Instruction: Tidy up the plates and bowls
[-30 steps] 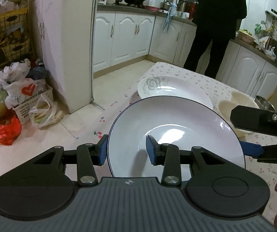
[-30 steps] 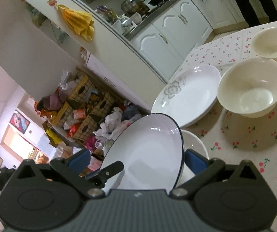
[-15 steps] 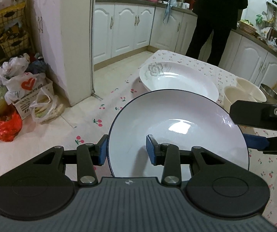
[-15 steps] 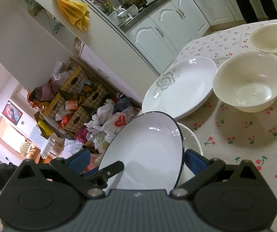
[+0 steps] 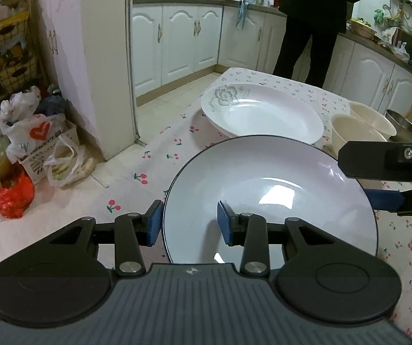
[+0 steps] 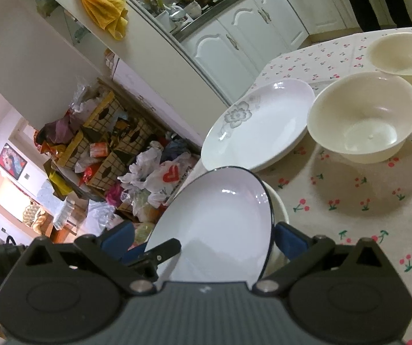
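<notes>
While angled downward, both grippers flank dark-rimmed plate (image 5: 269,189)

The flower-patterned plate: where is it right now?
The flower-patterned plate sits on the cherry-print tablecloth, just beyond the dark-rimmed plate, with two cream bowls to its right.

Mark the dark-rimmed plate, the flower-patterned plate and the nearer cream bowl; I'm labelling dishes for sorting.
dark-rimmed plate (image 5: 269,201), left wrist view, inner well.
flower-patterned plate (image 6: 263,123), right wrist view, centre of its face.
nearer cream bowl (image 6: 364,115), right wrist view, inside wall.
</notes>
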`<state>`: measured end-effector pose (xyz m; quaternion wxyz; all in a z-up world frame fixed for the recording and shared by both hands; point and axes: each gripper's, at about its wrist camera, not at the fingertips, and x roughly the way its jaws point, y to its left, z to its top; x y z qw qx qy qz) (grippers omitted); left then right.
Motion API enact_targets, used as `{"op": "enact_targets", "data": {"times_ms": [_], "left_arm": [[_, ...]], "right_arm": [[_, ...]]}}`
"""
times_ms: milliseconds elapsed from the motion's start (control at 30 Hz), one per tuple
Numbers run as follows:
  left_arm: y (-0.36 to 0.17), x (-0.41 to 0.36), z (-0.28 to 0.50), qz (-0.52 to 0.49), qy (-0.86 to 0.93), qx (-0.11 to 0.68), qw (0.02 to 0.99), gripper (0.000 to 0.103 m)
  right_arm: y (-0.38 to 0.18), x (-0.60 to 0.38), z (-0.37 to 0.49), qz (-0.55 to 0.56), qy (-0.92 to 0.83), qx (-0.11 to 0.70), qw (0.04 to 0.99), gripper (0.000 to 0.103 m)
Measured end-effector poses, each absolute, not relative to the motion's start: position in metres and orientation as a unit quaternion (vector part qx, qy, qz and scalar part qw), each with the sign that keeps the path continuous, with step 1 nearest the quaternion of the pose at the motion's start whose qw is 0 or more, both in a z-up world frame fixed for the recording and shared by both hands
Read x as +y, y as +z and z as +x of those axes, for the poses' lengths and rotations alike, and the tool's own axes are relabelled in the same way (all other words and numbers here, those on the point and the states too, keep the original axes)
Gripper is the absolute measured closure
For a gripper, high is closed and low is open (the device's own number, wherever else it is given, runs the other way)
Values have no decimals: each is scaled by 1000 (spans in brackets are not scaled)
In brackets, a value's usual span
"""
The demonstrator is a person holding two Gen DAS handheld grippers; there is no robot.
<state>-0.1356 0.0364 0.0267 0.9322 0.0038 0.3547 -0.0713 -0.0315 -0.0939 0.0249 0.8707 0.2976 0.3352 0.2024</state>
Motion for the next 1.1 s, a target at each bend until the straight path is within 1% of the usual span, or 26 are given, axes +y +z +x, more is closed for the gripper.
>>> {"op": "enact_targets", "data": {"times_ms": [67, 267, 300, 367, 500, 633, 767, 833, 1100], "left_arm": [[27, 38, -135, 4, -73, 354, 933, 58], [32, 41, -136, 7, -75, 344, 936, 48], [32, 39, -137, 8, -75, 342, 937, 44], [33, 37, -138, 10, -75, 337, 938, 41], [39, 38, -141, 5, -75, 326, 942, 26], [49, 41, -137, -4, -73, 314, 947, 19], [59, 41, -121, -19, -63, 305, 950, 13], [65, 41, -108, -33, -57, 296, 953, 6], [70, 42, -51, -116, -59, 289, 948, 6]], "right_arm": [[25, -95, -31, 298, 203, 338, 869, 0], [32, -94, -34, 274, 195, 335, 880, 0], [34, -95, -35, 270, 198, 329, 883, 0], [39, -98, -37, 273, 207, 319, 884, 0], [40, -105, -37, 291, 220, 301, 881, 1], [35, -117, -34, 326, 216, 295, 872, 1], [40, -124, -35, 339, 211, 275, 875, 1], [42, -128, -35, 348, 213, 266, 873, 1], [43, -144, -32, 371, 191, 235, 878, 1]]}}
